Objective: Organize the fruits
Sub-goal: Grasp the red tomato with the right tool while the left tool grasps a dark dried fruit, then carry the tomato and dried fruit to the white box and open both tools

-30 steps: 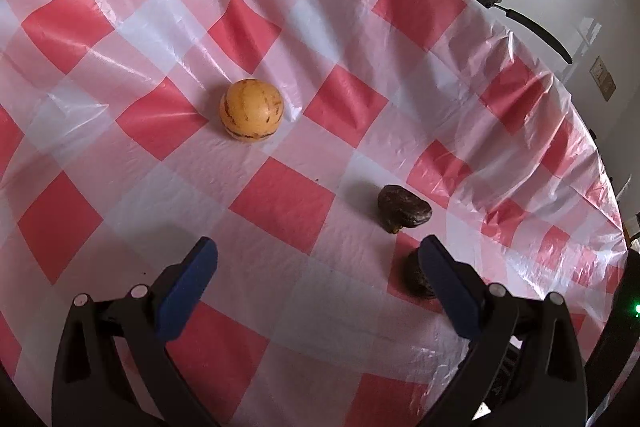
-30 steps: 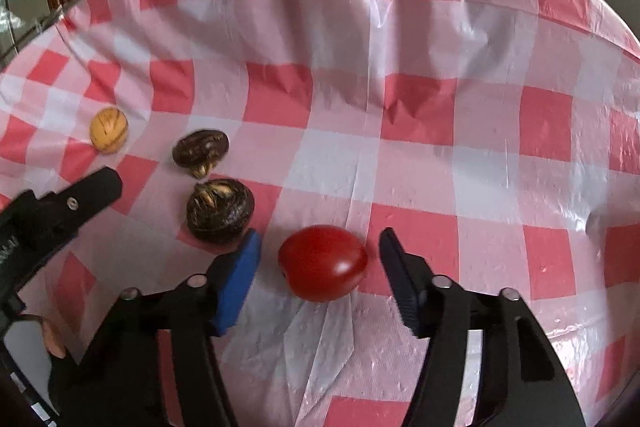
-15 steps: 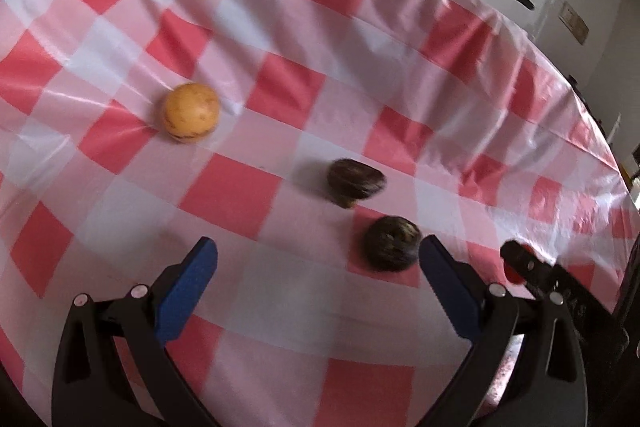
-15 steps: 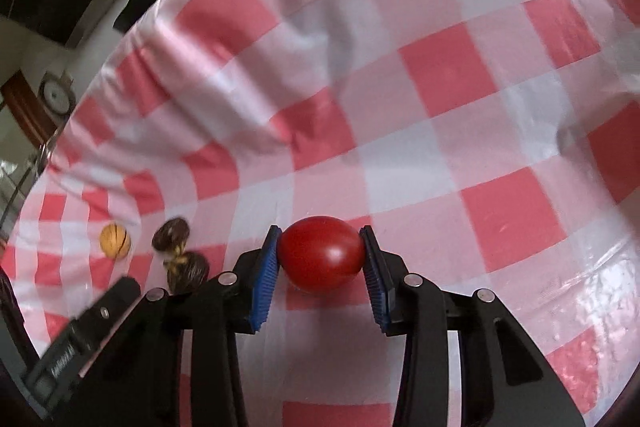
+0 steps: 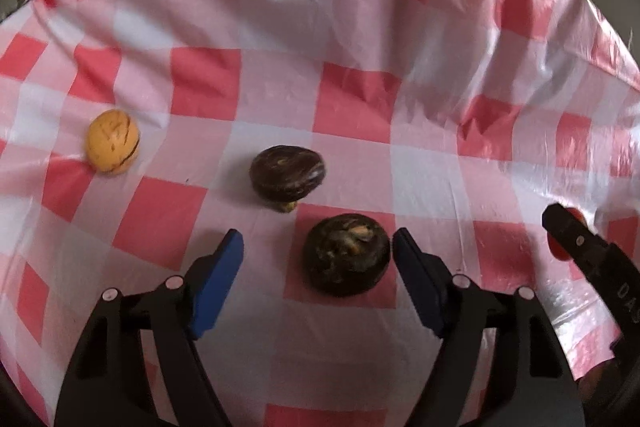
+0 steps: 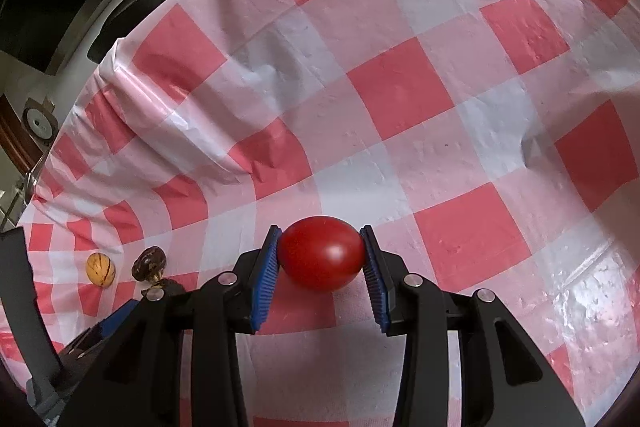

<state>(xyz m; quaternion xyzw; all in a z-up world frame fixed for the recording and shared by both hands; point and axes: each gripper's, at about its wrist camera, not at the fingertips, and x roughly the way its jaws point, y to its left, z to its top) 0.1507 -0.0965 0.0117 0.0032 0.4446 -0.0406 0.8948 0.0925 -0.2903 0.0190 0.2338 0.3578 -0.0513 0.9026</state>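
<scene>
With the right gripper (image 6: 320,259) clamped on the smooth red tomato (image 6: 321,253), the left gripper (image 5: 318,259), jaws just narrowing but not touching, should centre on the nearer dark wrinkled fruit (image 5: 346,261) resting on the checked bench (image 5: 360,155) before squeezing gently.

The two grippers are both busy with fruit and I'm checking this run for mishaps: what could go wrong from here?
1. The right gripper is shut on the smooth round red tomato, held only at its sides; it could slip or bruise.
2. The left gripper, jaws just closing, has the wrinkled dark brown fruit off-centre, near one pad; it could get nudged aside.
3. A second dark brown fruit lies close behind and might be bumped.
</scene>
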